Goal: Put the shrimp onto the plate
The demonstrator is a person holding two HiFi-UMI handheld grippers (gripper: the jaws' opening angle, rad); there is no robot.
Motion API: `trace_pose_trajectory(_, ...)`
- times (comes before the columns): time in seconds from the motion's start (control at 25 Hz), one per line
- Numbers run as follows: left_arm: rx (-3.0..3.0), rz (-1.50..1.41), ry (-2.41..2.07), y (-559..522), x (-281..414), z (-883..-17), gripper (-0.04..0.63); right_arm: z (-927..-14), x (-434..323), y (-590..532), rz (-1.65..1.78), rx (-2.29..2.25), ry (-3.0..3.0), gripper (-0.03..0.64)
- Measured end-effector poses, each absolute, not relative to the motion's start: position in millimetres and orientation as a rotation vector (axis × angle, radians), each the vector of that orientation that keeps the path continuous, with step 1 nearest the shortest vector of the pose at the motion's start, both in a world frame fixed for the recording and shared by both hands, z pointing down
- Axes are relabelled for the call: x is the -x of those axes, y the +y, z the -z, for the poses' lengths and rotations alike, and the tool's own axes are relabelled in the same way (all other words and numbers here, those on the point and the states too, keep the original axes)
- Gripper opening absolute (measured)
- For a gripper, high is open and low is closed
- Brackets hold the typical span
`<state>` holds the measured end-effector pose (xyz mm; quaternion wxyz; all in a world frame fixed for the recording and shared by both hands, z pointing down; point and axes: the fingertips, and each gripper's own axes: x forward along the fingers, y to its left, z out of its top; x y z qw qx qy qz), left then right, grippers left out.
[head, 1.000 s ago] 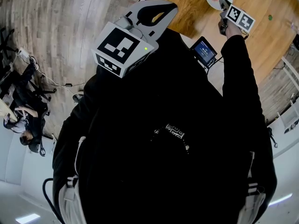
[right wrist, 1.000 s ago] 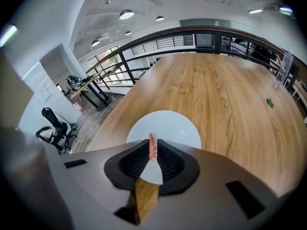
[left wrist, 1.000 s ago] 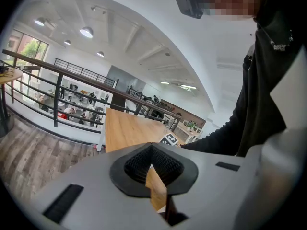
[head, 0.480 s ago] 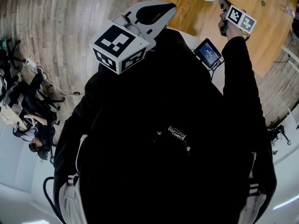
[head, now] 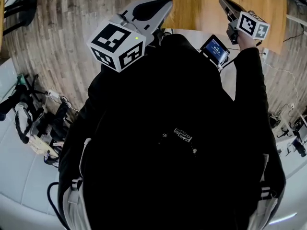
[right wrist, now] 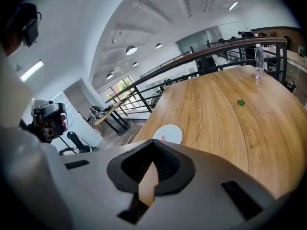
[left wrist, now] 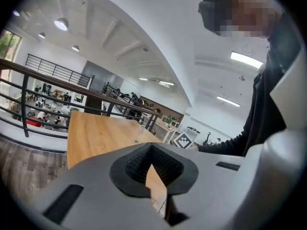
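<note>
A person in black clothing, seen from above, holds a gripper in each hand over the near edge of a wooden table (head: 211, 13). The left gripper (head: 158, 6) is raised in front of the chest. Its own view shows its jaws closed together at the tips with nothing between them; only bare table shows through the gap behind the tips. The right gripper (head: 225, 4) is held out to the right over the table. Its jaws are also pressed together and hold nothing.

From the right gripper view, a white plate (right wrist: 170, 131) lies on the table near its left edge, well apart from the gripper. The shrimp (right wrist: 163, 138) shows as a small orange-red mark on the plate, on the side nearest the gripper. A small green thing (right wrist: 241, 102) lies alone toward the middle of the table. A clear glass (right wrist: 259, 63) stands upright near the far edge. From above, only the plate's rim shows, at the top of the picture. A small lit screen (head: 217, 49) sits between the two arms.
</note>
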<state>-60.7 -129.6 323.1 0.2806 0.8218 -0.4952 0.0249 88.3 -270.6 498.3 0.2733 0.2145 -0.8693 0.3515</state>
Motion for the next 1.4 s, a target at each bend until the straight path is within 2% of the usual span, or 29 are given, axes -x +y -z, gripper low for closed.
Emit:
trace_pose_trajectory(0.32, -2.151, 0.021, -1.251, -146, 49, -334, -0.005, -455, -88, -214, -0.784, -0.38, -2.426, 0.019)
trace_pose_trajectory(0.88, -2.543, -0.112, -1.212, -148, 42, -238, -0.005, -266, -60, -162, -0.641, -0.344, -2.841, 0.02)
trace_pose_trajectory(1.4, -2.678, -0.121, -1.173, -143, 10, -212, -0.005, -227, -61, -146, -0.641, -0.298, -2.948, 0.018)
